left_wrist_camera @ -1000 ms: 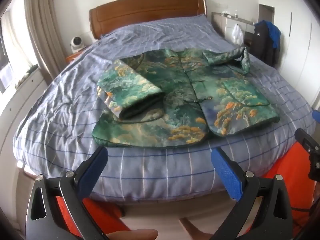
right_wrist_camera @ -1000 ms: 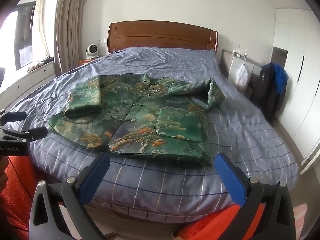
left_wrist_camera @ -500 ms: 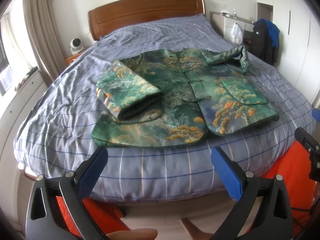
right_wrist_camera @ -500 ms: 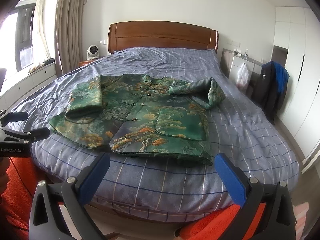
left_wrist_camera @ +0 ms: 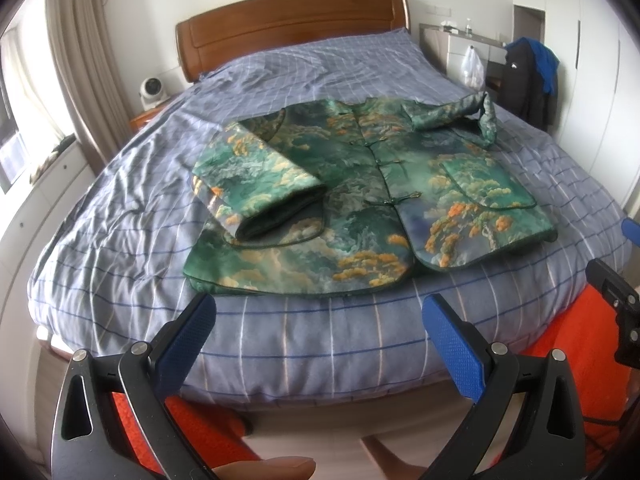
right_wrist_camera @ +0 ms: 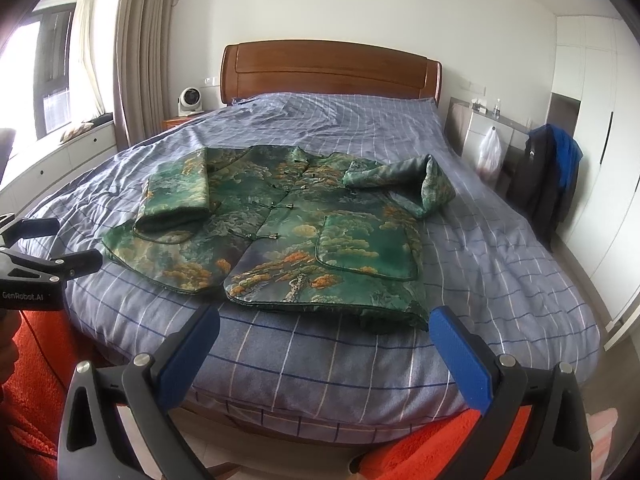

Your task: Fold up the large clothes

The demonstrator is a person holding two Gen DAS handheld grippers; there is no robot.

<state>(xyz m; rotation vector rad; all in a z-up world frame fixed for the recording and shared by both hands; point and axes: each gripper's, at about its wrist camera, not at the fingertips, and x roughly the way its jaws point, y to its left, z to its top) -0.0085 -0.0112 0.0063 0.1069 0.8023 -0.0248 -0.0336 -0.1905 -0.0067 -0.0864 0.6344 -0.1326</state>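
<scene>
A green patterned jacket [left_wrist_camera: 360,196] lies front up on the bed, buttoned. It also shows in the right wrist view [right_wrist_camera: 288,232]. Its left sleeve [left_wrist_camera: 256,188] is folded over the body. Its right sleeve [right_wrist_camera: 404,180] is bent back near the collar. My left gripper [left_wrist_camera: 316,328] is open and empty, short of the jacket's hem at the foot of the bed. My right gripper [right_wrist_camera: 324,340] is open and empty, just short of the hem's right corner. The left gripper also shows at the left edge of the right wrist view [right_wrist_camera: 48,264].
The bed [right_wrist_camera: 360,128] has a blue checked cover and a wooden headboard [right_wrist_camera: 332,68]. A white fan [right_wrist_camera: 189,101] stands on the left nightstand. A dark jacket [right_wrist_camera: 548,176] hangs at the right by white cabinets. An orange garment [right_wrist_camera: 36,380] is below the grippers.
Both grippers have moved slightly closer to the bed. The jacket has not moved.
</scene>
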